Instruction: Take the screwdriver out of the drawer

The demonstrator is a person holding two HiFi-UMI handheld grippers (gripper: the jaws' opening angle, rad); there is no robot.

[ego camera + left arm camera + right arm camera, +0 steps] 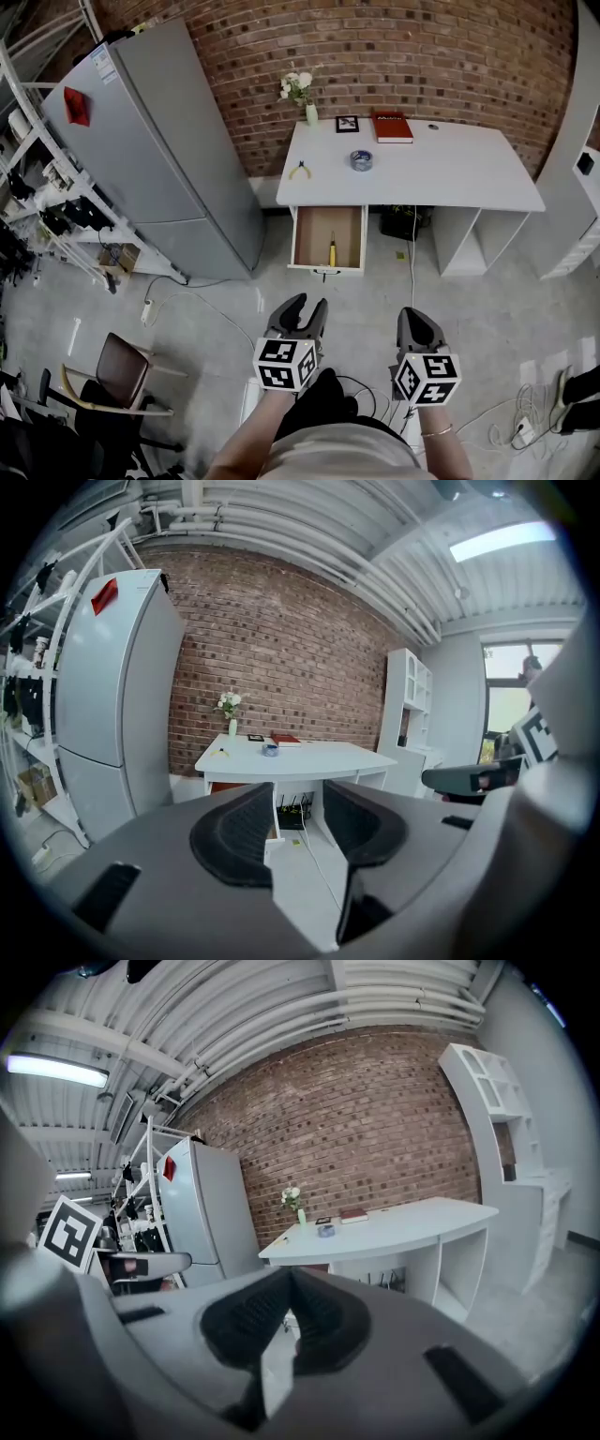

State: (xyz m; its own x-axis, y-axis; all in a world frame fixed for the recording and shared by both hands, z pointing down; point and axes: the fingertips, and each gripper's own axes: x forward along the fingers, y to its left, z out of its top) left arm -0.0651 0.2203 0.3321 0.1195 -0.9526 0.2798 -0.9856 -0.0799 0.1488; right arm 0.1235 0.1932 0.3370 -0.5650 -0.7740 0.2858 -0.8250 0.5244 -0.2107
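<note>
In the head view the white desk [441,173] has its drawer [326,269] pulled out, and a screwdriver with a yellow handle [332,251] lies inside, pointing toward the wall. Both grippers are held over the floor, well short of the drawer. My left gripper [309,305] is open, and in its own view the left gripper [298,832] has nothing between its pads. My right gripper [411,315] is shut and holds nothing; in its own view the right gripper [291,1277] has its tips touching. From the gripper views the desk [309,758] is far ahead.
A grey fridge [159,150] stands left of the desk. On the desk are yellow pliers [300,171], a tape roll [361,160], a red book [393,127] and a flower vase [310,112]. A chair [122,370] and floor cables [187,300] are at the left.
</note>
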